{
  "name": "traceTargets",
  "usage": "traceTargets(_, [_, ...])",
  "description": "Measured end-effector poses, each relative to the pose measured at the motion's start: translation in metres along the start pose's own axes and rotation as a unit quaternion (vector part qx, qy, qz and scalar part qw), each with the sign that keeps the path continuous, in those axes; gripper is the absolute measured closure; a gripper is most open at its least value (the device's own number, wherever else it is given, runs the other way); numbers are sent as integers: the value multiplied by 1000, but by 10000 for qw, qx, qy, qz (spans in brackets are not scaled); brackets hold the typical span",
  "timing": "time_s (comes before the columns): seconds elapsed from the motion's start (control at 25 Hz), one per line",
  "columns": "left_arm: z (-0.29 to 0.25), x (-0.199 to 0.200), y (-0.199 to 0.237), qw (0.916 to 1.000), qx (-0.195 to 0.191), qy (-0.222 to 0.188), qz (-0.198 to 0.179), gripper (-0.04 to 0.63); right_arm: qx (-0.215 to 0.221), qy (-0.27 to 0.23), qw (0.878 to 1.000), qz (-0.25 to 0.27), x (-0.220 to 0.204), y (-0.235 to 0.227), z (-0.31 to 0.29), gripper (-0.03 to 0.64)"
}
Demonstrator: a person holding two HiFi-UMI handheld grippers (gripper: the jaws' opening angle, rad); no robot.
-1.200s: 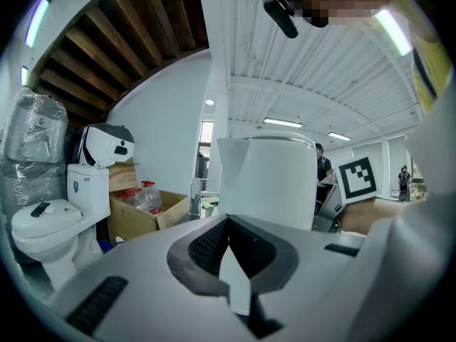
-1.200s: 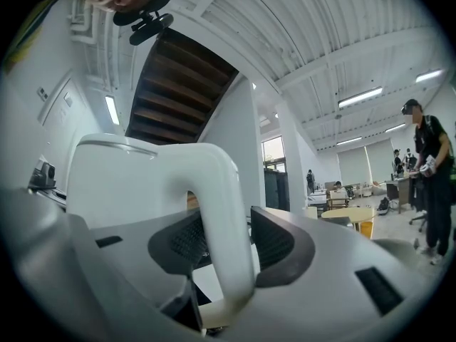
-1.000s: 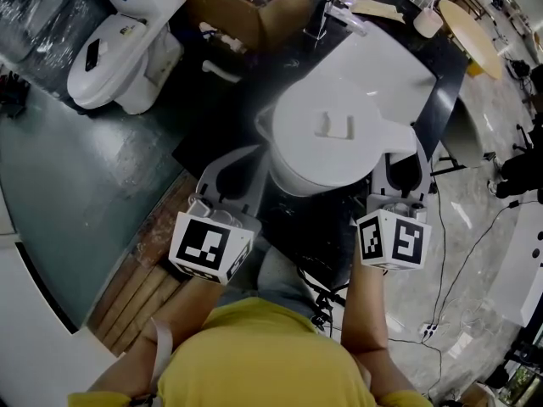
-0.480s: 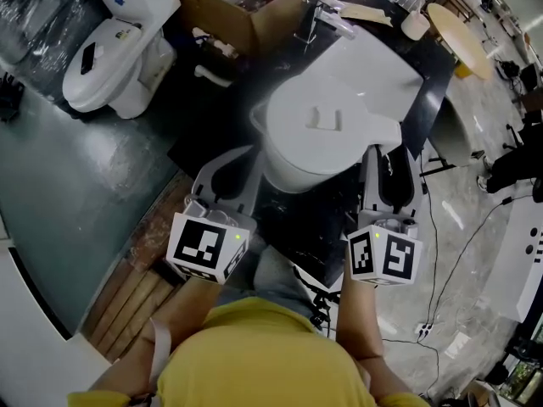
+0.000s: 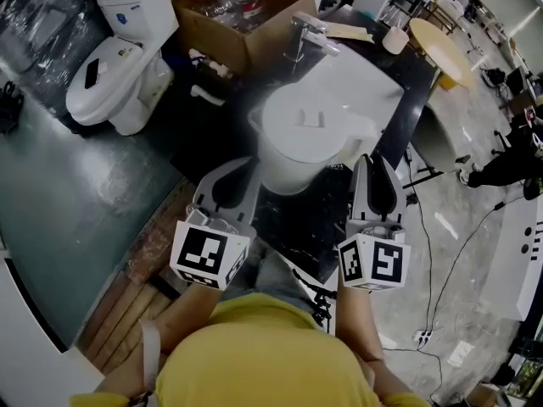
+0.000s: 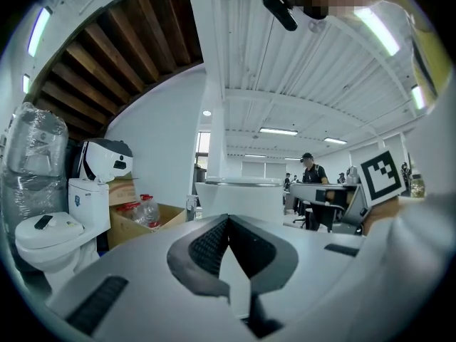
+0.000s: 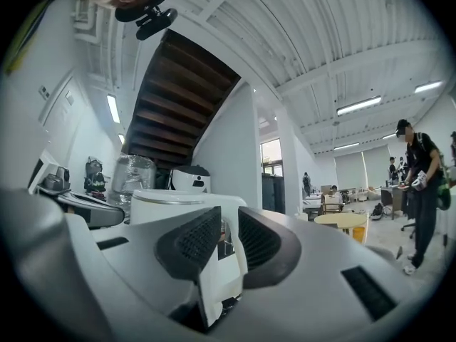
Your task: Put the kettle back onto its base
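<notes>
A white kettle [image 5: 305, 138] with a flat lid stands on the dark counter [image 5: 297, 219]; its handle [image 5: 371, 131] points right. No base shows. My right gripper [image 5: 374, 163] reaches level to that handle. In the right gripper view its jaws [image 7: 229, 223] are closing, and the white handle [image 7: 231, 251] sits between the pads and touches both. The kettle body [image 7: 178, 205] rises just behind. My left gripper [image 5: 244, 168] is shut and empty by the kettle's left side. In the left gripper view its pads [image 6: 228, 219] meet in front of the kettle [image 6: 239, 194].
Behind the kettle lie a white basin [image 5: 365, 79] and a chrome tap [image 5: 310, 28]. A toilet [image 5: 114, 62] and a cardboard box of bottles [image 5: 229, 11] stand to the left. A round wooden table [image 5: 441, 45] and floor cables [image 5: 437, 253] are on the right.
The right gripper's jaws have narrowed from a wide spread around the handle to close against it. Both grippers have risen a little and shifted; the left one stays shut.
</notes>
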State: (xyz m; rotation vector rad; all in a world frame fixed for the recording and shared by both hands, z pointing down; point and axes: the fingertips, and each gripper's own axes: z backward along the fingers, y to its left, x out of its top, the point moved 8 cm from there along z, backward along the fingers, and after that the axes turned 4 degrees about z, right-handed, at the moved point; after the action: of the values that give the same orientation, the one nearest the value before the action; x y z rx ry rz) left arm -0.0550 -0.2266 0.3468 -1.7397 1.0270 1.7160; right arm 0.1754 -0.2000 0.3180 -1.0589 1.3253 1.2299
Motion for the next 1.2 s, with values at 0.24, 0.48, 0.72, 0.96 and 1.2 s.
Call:
traceTargets(0.24, [12,1,-15,9996,-231,46,151,584,200,12,9998,32,11,11,15,587])
traceTargets(0.48, [22,10,-29,9992,-388,-58,9,584,387,71,9992,50,18,27,32,598])
traceTargets(0.72, [32,19,-46,9983,-574,-67,-111,584,554,28,9984,90,28,45,49,600])
traceTargets(0.96, [43,20,-57,9979,-631,-38,-106,584,708,86,9974,26,30,53,62,600])
traceTargets(1.2, [55,17,-72,9988,-480,14,-32,584,928,139,9956,45,32,54,73,600])
